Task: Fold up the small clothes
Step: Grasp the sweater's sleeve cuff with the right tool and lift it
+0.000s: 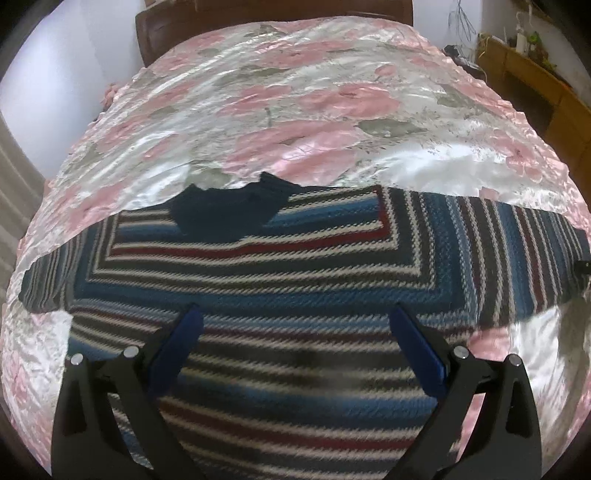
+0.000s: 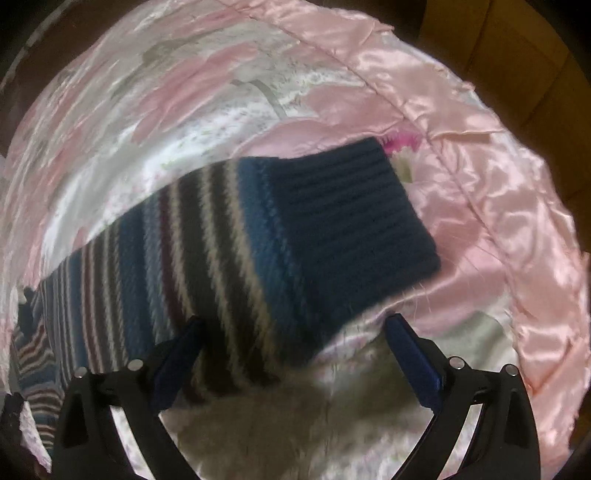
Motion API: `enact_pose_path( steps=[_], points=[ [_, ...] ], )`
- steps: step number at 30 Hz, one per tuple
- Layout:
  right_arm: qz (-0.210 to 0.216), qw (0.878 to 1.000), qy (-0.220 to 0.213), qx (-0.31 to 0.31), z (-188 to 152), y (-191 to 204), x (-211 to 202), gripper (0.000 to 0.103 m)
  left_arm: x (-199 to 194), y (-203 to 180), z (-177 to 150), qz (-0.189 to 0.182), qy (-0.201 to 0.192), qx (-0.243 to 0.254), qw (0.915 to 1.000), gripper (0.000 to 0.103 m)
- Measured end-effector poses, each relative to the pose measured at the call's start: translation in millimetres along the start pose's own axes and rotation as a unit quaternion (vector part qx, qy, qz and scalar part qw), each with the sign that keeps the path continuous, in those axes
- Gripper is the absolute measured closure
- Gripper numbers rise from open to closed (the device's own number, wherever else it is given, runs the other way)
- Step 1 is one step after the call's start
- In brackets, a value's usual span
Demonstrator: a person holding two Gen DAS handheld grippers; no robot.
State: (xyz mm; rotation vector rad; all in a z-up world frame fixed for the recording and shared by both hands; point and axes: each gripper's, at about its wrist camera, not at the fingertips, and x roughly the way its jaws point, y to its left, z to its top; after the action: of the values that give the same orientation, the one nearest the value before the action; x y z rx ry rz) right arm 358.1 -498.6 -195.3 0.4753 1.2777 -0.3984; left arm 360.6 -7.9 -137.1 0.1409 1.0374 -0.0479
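A striped knit sweater (image 1: 280, 273) in blue, white, dark red and grey lies flat on the bed, its navy collar (image 1: 225, 212) at the far side and both sleeves spread out. My left gripper (image 1: 295, 317) hovers open over the sweater's body, nothing between its blue fingers. In the right wrist view one sleeve (image 2: 207, 266) stretches across, ending in a navy ribbed cuff (image 2: 351, 221). My right gripper (image 2: 293, 325) is open just above that sleeve, its left finger (image 2: 181, 354) over the stripes and its right finger over the bedspread.
A shiny pink floral bedspread (image 1: 295, 110) covers the bed. A dark wooden headboard (image 1: 166, 26) stands at the far end, with wooden furniture (image 1: 532, 74) to the right. The bedspread's pink border (image 2: 480, 177) runs near the cuff, with dark floor beyond.
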Motion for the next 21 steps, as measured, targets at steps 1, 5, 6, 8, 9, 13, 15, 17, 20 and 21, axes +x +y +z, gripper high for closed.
enact_pose_path(
  steps=[1, 5, 6, 8, 9, 13, 15, 17, 20, 21],
  points=[
    [0.006, 1.0, -0.002, 0.006, 2, -3, 2, 0.004, 4, -2, 1, 0.001, 0.0, 0.001, 1.0, 0.003],
    [0.024, 0.999, -0.018, 0.043, 6, -16, 4, 0.017, 13, 1, -2, 0.011, 0.0, 0.007, 0.9999, 0.003],
    [0.02, 0.998, -0.028, 0.051, 6, -19, 0, 0.035, 15, 4, -3, 0.014, 0.001, 0.007, 0.9999, 0.003],
    [0.036, 0.997, -0.033, 0.059, 8, -22, -5, 0.072, 20, 15, -4, 0.024, 0.004, 0.004, 0.9997, 0.003],
    [0.056, 0.996, -0.033, 0.062, 7, -22, -8, 0.088, 22, 21, -4, 0.027, 0.007, 0.001, 0.9996, 0.003],
    [0.03, 0.996, -0.084, 0.008, -7, 13, -38, 0.089, 26, 54, -3, 0.046, 0.01, -0.02, 0.9987, 0.003],
    [0.027, 0.994, -0.107, -0.023, -16, 37, -52, 0.09, 26, 72, -3, 0.055, 0.01, -0.03, 0.998, 0.003],
    [0.028, 0.99, -0.121, -0.063, -27, 70, -65, 0.09, 27, 89, -3, 0.064, 0.011, -0.037, 0.9972, 0.003],
    [-0.007, 0.98, -0.134, -0.146, -53, 134, -72, 0.09, 28, 110, -3, 0.073, 0.015, -0.046, 0.9962, 0.003],
    [-0.016, 0.976, -0.134, -0.173, -64, 157, -71, 0.09, 28, 116, -4, 0.076, 0.016, -0.049, 0.9958, 0.003]
  ],
)
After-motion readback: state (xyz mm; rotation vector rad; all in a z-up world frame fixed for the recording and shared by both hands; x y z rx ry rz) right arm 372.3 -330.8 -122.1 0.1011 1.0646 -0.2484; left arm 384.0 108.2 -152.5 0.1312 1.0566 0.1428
